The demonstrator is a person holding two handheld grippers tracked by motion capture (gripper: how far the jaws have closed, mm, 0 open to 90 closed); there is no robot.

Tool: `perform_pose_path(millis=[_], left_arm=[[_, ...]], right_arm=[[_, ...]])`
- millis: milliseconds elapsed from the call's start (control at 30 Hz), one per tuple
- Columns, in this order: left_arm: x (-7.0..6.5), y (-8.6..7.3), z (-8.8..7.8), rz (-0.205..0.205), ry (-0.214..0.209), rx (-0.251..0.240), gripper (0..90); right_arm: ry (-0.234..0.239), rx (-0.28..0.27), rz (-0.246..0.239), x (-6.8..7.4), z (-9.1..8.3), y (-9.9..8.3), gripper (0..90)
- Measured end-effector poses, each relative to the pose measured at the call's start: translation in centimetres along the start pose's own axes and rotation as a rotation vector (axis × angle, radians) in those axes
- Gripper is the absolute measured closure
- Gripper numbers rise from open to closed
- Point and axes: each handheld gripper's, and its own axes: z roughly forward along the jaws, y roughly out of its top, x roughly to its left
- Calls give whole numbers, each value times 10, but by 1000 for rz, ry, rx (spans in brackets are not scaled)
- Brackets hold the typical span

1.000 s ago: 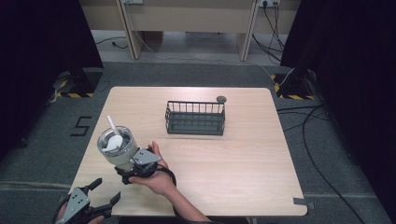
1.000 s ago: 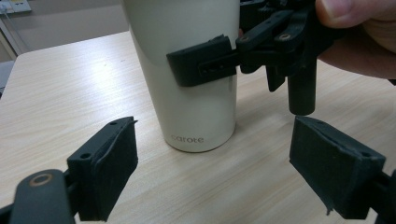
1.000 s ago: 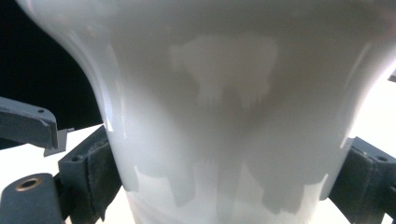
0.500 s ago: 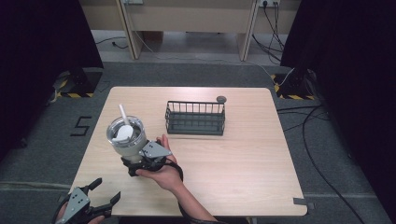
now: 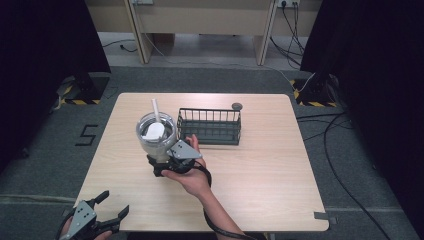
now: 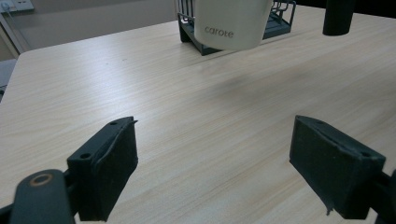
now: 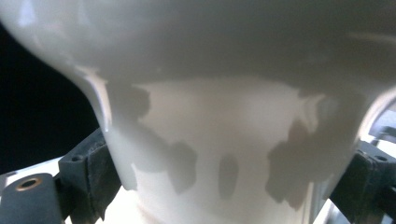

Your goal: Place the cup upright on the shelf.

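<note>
A white cup [image 5: 156,134] with a clear rim and a white stick standing in it hangs above the table, just left of the dark wire basket [image 5: 210,126]. My right gripper [image 5: 167,162] is shut on the cup's lower part, with a hand behind it. In the right gripper view the cup [image 7: 229,140] sits between both pads [image 7: 88,172]. In the left gripper view the cup [image 6: 231,23] shows the word "carote" and floats over its shadow, in front of the basket [image 6: 280,23]. My left gripper [image 5: 114,204] is open and empty at the table's near left corner, its jaws wide apart [image 6: 215,168].
A small dark round object [image 5: 236,106] lies on the wooden table [image 5: 270,170] behind the basket's right end. A dark cylindrical part [image 6: 338,16] hangs at the top right of the left gripper view. Cables run across the floor at the right.
My right gripper has carried the cup up and to the right, from the table's left side to just beside the basket. The left gripper has stayed in place, open.
</note>
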Motion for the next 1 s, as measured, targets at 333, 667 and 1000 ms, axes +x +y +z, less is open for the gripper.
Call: perform_pose_path(millis=[333,667,1000], left_arm=[[0,0,0,-2,2,2,145],[0,0,0,-8,3,-2,145],[0,0,0,-8,4,2,146]], right_arm=[[-91,-14,40,-37,-23,8,111],[-155,-5,39,-58,-33,15,112],[-228,3,50,-80,-46,28,112]])
